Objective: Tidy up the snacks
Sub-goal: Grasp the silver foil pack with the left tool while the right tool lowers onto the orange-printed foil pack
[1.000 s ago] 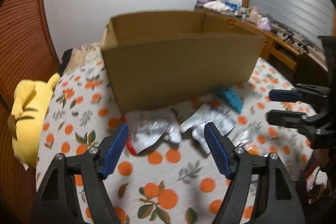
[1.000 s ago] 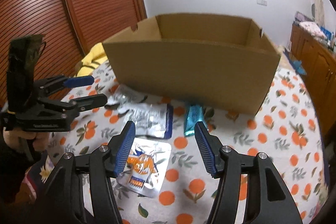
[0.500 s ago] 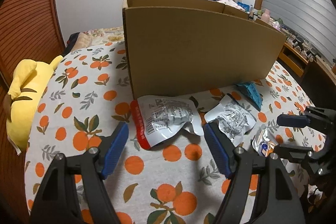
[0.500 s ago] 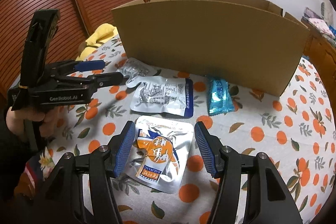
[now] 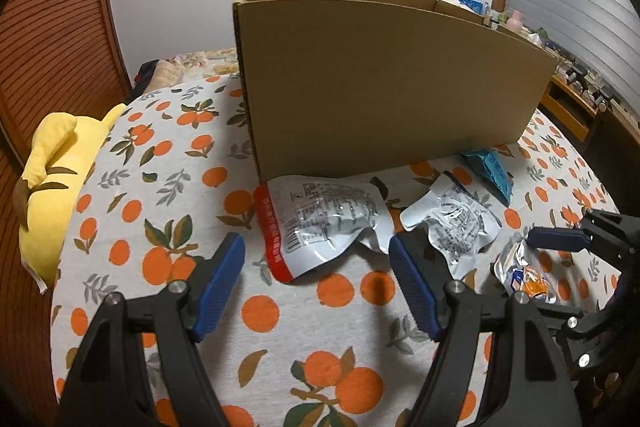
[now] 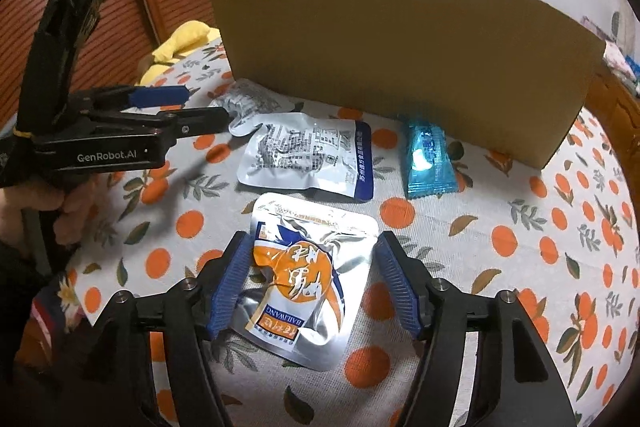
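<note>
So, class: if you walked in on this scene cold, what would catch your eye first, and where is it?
The big cardboard box stands upright at the back of the orange-print cloth. Four snack packets lie flat before it, and the silver and orange pouch sits between the opening jaws of the right gripper. A yellow plush toy lies at the cloth's left edge.

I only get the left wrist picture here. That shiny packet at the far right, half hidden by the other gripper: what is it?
Observer: A silver pouch with an orange design, lying flat between the right gripper's opening jaws.
Operator: Is it gripped?
Observer: Not yet; the pads flank its edges.
Operator: And the little blue packet by the box?
Observer: The blue packet lies flat in front of the cardboard box, beside a blue-edged silver pouch.
</note>
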### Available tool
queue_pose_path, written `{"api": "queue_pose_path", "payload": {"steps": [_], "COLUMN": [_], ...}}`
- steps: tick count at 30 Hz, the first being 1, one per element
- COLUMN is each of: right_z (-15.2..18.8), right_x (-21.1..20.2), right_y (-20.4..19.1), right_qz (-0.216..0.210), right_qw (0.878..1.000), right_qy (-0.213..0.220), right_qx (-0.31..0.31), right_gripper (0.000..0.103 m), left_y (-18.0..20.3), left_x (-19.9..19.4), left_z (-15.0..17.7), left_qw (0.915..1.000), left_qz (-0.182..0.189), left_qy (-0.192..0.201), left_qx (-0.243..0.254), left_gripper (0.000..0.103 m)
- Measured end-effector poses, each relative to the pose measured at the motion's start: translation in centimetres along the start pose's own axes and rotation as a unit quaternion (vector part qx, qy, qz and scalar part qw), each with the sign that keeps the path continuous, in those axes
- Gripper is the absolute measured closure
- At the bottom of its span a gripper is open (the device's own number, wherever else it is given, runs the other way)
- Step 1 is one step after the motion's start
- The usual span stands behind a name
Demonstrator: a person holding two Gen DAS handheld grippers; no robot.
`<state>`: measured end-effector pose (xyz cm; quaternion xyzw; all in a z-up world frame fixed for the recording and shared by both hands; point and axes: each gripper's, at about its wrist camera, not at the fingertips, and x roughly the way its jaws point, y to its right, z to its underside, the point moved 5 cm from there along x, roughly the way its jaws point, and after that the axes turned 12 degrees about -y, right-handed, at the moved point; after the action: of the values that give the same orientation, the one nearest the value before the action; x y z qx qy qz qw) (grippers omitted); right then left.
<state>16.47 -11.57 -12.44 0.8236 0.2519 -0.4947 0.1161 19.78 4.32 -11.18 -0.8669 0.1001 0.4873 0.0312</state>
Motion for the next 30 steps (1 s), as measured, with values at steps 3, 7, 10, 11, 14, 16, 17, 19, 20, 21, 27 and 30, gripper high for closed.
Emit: {"api": "queue_pose_path", "payload": {"steps": [3, 7, 10, 11, 14, 16, 17, 19, 20, 21, 27, 30], "right_z": [0.0, 0.0, -0.1, -0.1, -0.1, -0.1, -0.1, -0.1, 0.0, -0.1, 0.0, 0.0], "right_x": [0.3, 0.5, 0.5, 0.5, 0.6, 0.6, 0.6, 0.6, 0.6, 0.6, 0.6, 0.6], "right_y": [-0.3, -0.6, -0.6, -0.6, -0.5, -0.6, -0.5, -0.5, -0.5, -0.5, -0.6, -0.6], "right_qz": [0.014, 0.025, 0.022, 0.022, 0.022, 0.021, 0.021, 0.021, 0.021, 0.021, 0.021, 0.021], "right_qw": [1.0, 1.0, 1.0, 1.0, 1.0, 1.0, 1.0, 1.0, 1.0, 1.0, 1.0, 1.0], "right_qy": [-0.002, -0.003, -0.003, -0.002, -0.003, -0.003, -0.003, -0.003, -0.003, -0.003, -0.003, -0.003], "right_qx": [-0.01, -0.016, -0.014, -0.015, -0.014, -0.014, -0.015, -0.015, -0.015, -0.014, -0.015, -0.015], "right_gripper": [0.03, 0.027, 0.026, 0.026, 0.026, 0.026, 0.026, 0.025, 0.025, 0.025, 0.025, 0.025], "left_y": [0.0, 0.0, 0.0, -0.1, -0.3, -0.4, -0.4, -0.4, -0.3, -0.2, -0.2, 0.0], "left_x": [0.0, 0.2, 0.3, 0.4, 0.8, 1.1, 1.2, 1.6, 1.9, 2.0, 3.2, 3.4], "left_z": [0.0, -0.1, -0.5, -0.6, -1.4, -1.8, -2.0, -2.4, -2.5, -2.5, -2.6, -2.6], "left_qw": [1.0, 1.0, 0.9999, 0.9999, 0.9993, 0.9988, 0.9985, 0.9983, 0.9983, 0.9983, 0.9981, 0.9985], "left_qz": [0.002, 0.005, 0.013, 0.015, 0.031, 0.039, 0.042, 0.043, 0.04, 0.039, 0.026, 0.019], "left_qy": [-0.001, -0.003, -0.002, -0.002, -0.007, -0.011, -0.013, -0.019, -0.022, -0.024, -0.04, -0.04], "left_qx": [-0.001, -0.003, -0.004, -0.006, -0.02, -0.028, -0.031, -0.036, -0.036, -0.036, -0.038, -0.033], "left_gripper": [0.028, 0.028, 0.028, 0.028, 0.028, 0.028, 0.028, 0.028, 0.028, 0.028, 0.028, 0.026]}}
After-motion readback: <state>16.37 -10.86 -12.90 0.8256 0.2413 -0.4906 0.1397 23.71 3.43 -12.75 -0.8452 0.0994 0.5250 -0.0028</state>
